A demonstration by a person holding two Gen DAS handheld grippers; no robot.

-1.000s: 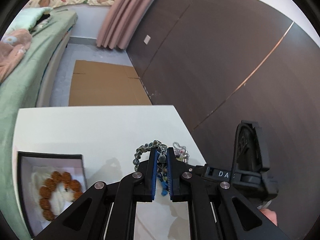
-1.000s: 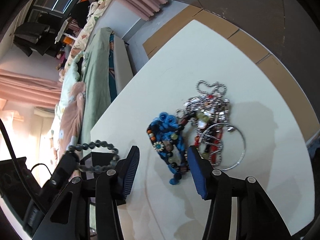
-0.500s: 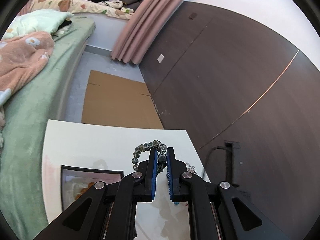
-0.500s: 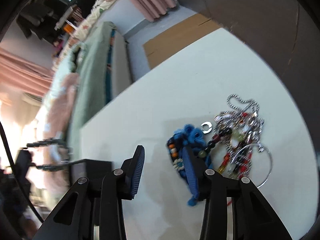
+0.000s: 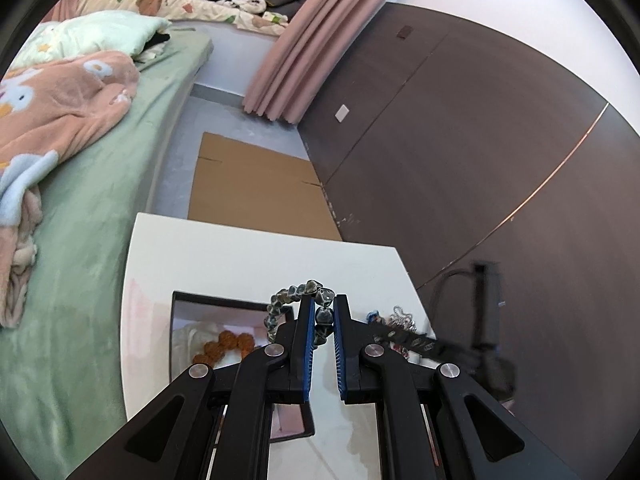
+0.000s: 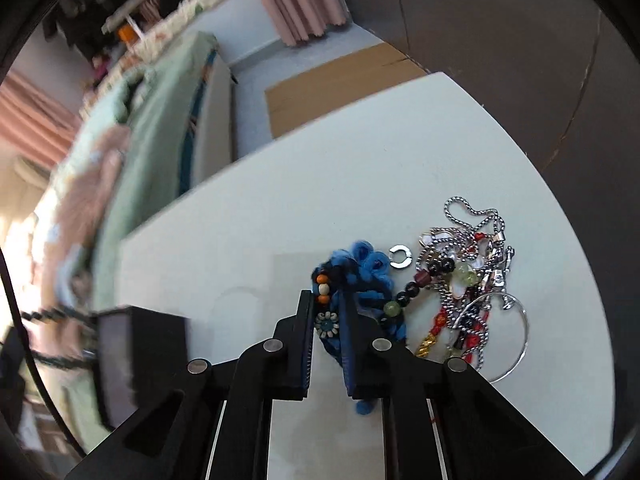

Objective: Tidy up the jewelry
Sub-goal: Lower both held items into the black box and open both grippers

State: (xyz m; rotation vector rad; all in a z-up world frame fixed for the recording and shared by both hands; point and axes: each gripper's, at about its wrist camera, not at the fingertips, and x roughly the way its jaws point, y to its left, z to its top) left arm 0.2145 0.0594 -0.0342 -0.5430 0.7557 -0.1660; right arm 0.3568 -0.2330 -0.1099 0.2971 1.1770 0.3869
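My left gripper (image 5: 323,300) is shut on a grey bead bracelet (image 5: 288,294), held above the far right corner of a black box (image 5: 208,300) with a white lining. A brown bead bracelet (image 5: 224,342) lies in the box. In the right wrist view my right gripper (image 6: 326,296) points down at the white table (image 6: 280,200). Its jaws are closing, and the pads press on a blue woven bracelet (image 6: 364,256) with small beads and a flower charm. Right of it lies a tangled pile of chains and beads (image 6: 464,276), with a silver hoop (image 6: 520,340) and a small silver ring (image 6: 399,258).
The box (image 6: 140,344) shows blurred at the left in the right wrist view. A green bed (image 5: 80,240) runs along the table's left side. Flat cardboard (image 5: 248,188) lies on the floor beyond the table. A dark panelled wall (image 5: 460,140) stands to the right.
My left gripper carried the grey bracelet leftward from the jewelry pile to the box. My right gripper's jaws narrowed from wide apart and closed onto the blue bracelet.
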